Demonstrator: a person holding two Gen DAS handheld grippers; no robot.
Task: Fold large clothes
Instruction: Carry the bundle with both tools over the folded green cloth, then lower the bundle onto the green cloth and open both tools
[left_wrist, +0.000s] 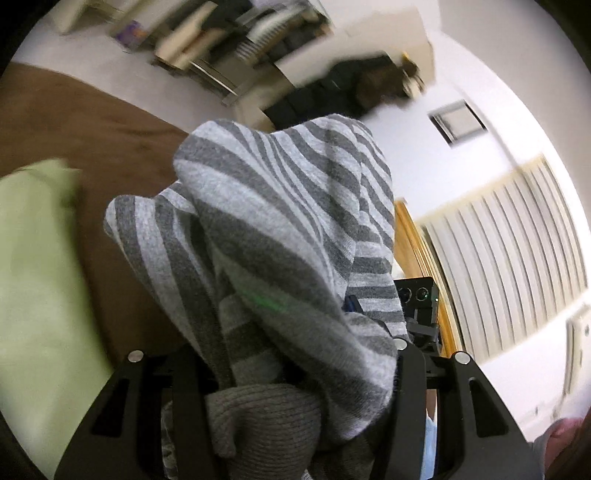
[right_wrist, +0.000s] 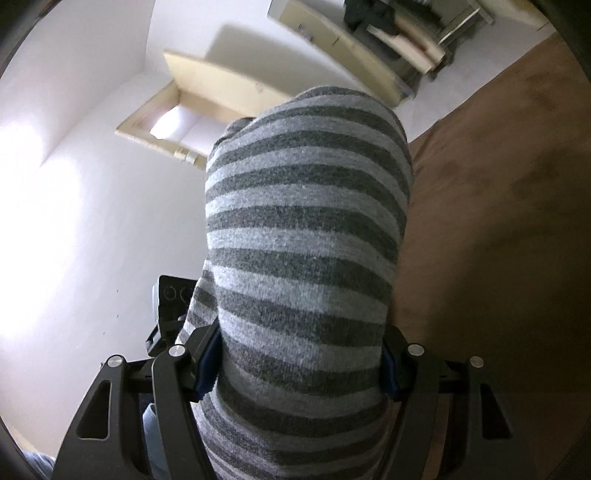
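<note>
Both tongs carry the same grey striped garment (right_wrist: 306, 236) clear of the brown bed (left_wrist: 96, 147), so the step in hand looks like a lift: the cloth is being raised and carried through the air before it is laid out or doubled over.

The left tongs (left_wrist: 295, 369) stand about half apart with a thick bunch of the striped knit and a ribbed cuff or hem (left_wrist: 266, 417) packed between them; the cloth billows up over the tips and hides them.

The right tongs (right_wrist: 301, 365) stand wider, and their blue pads (right_wrist: 207, 365) press on either side of a rounded bulge of the garment. Each pair has a firm hold on a wad of fabric, not on a single edge.

Next, as I judge it, the garment needs lowering onto the bed and spreading flat, with the hands moved apart so the bunched cloth opens out; only then can a clean fold line be chosen.

A pale green cloth (left_wrist: 33, 280) lies on the bed at its near left side in the left wrist view. Beyond the bed are white walls (right_wrist: 74, 184), cluttered shelves (left_wrist: 221, 40), a wooden frame (left_wrist: 417, 243) and pale vertical blinds (left_wrist: 509, 258). The background is blurred.
</note>
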